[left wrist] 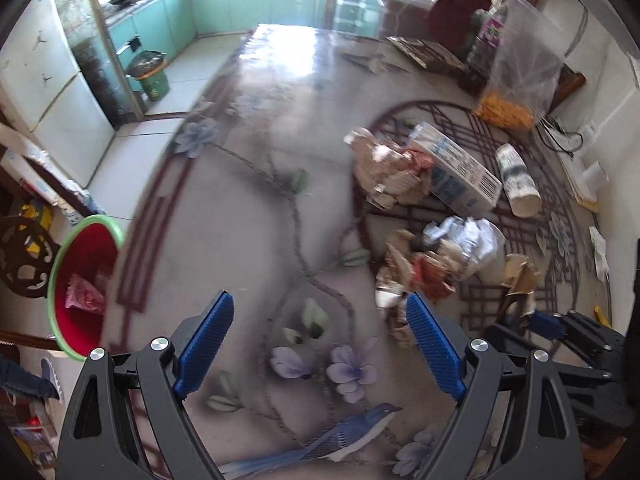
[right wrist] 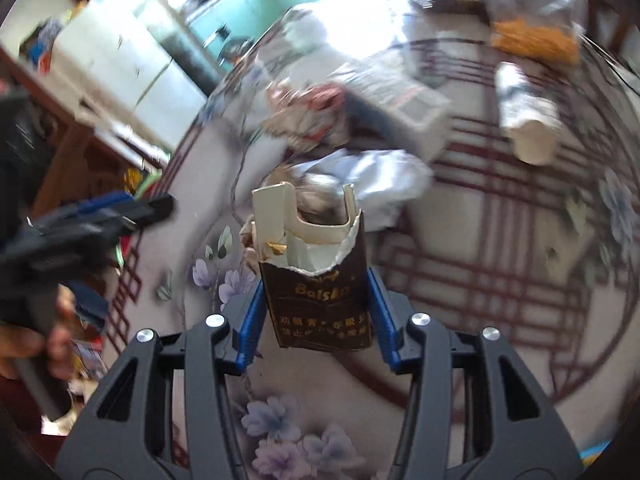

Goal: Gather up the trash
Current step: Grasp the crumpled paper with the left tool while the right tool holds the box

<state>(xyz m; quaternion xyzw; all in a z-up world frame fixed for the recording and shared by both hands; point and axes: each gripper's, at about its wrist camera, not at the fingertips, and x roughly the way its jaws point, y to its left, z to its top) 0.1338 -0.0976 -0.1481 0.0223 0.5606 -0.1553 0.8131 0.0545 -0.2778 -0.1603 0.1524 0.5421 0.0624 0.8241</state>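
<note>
My right gripper (right wrist: 316, 284) is shut on a torn brown cigarette pack (right wrist: 320, 300) and holds it above the flowered table. It also shows in the left wrist view (left wrist: 520, 280) at the right. My left gripper (left wrist: 320, 320) is open and empty above the table, left of a trash pile: crumpled brown wrappers (left wrist: 412, 276), white crumpled paper (left wrist: 468, 240), a white-blue carton (left wrist: 456, 168), a paper cup (left wrist: 516, 180) on its side. A red bin with a green rim (left wrist: 80, 280) stands below the table's left edge, with pink trash inside.
A clear bag with orange snacks (left wrist: 516, 80) and dark boxes (left wrist: 432, 52) stand at the table's far right. A green bucket (left wrist: 150, 76), a white fridge (left wrist: 44, 80) and teal cabinets (left wrist: 240, 0) are beyond the table on the left.
</note>
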